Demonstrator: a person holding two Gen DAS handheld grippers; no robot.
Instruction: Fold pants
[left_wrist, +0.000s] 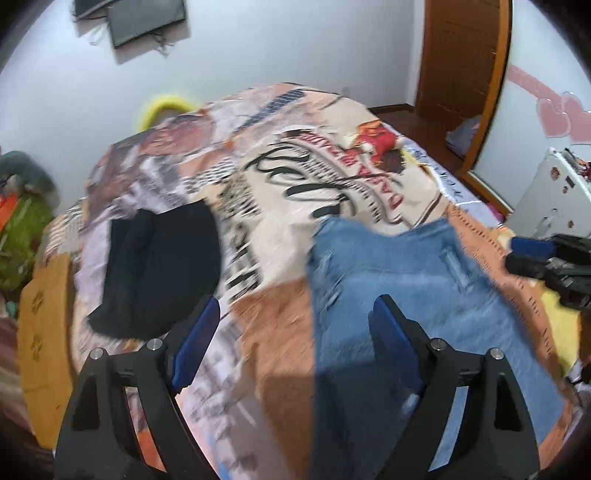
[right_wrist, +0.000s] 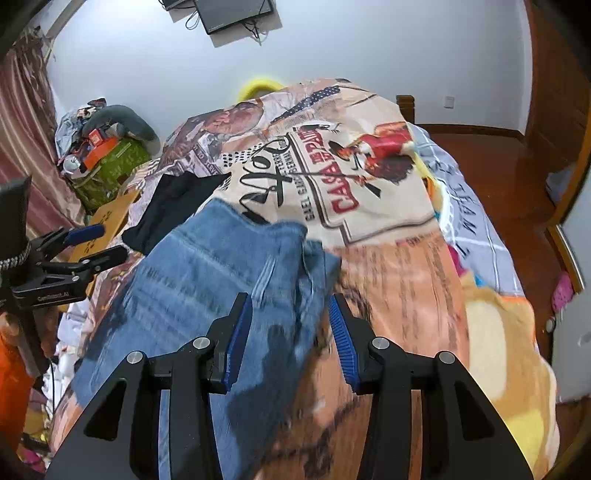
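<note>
Blue jeans (left_wrist: 410, 295) lie on a patterned blanket (left_wrist: 266, 206) on a bed; they also show in the right wrist view (right_wrist: 207, 280). My left gripper (left_wrist: 295, 314) is open, above the blanket at the jeans' left edge, holding nothing. My right gripper (right_wrist: 290, 321) is open, just above the jeans' right edge, one finger over the denim. Each gripper shows at the side of the other's view, the right one (left_wrist: 535, 254) and the left one (right_wrist: 92, 243). The frames are motion-blurred.
A folded black garment (left_wrist: 159, 266) lies on the blanket left of the jeans. A cardboard piece (left_wrist: 44, 332) sits at the bed's left edge. A green box (right_wrist: 110, 166) with clutter stands beyond. A wooden door (left_wrist: 461, 55) and white appliance (left_wrist: 554, 192) are at the right.
</note>
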